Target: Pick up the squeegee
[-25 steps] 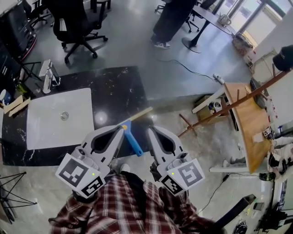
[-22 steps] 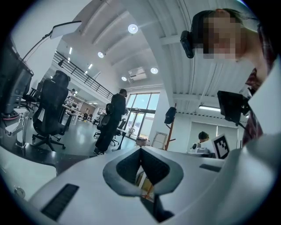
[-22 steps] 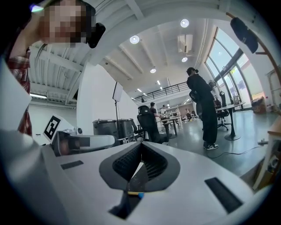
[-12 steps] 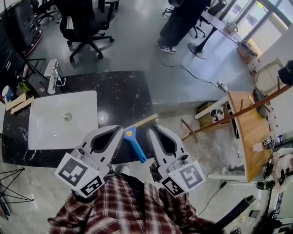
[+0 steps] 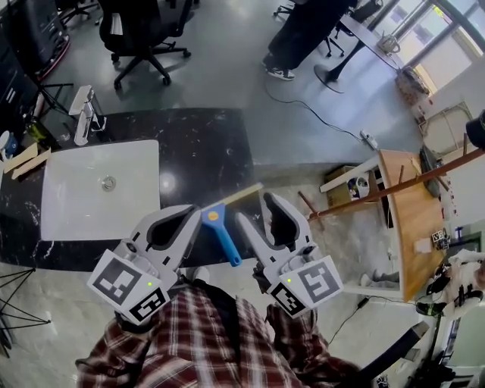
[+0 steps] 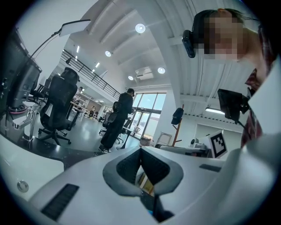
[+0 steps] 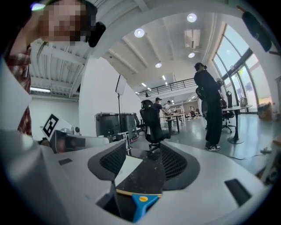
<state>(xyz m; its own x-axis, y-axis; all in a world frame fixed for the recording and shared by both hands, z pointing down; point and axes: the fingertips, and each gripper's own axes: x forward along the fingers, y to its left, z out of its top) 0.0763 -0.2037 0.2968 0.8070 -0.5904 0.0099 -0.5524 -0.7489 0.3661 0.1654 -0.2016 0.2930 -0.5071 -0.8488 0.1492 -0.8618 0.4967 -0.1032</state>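
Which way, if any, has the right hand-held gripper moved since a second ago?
Yes. The right hand-held gripper has come forward, nearer the squeegee at the counter edge; its jaws are opening, gripping nothing.

You stood in open-plan office: swivel chairs (image 5: 142, 23), desk (image 5: 362, 36), tall windows (image 6: 147, 105), polished floor (image 5: 220, 68); black marble worktop (image 5: 204, 151) with white sink (image 5: 76, 204).

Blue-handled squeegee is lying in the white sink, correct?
Not quite. The blue-handled squeegee lies on the black marble counter, to the right of the white sink, not in it. The head view shows this.
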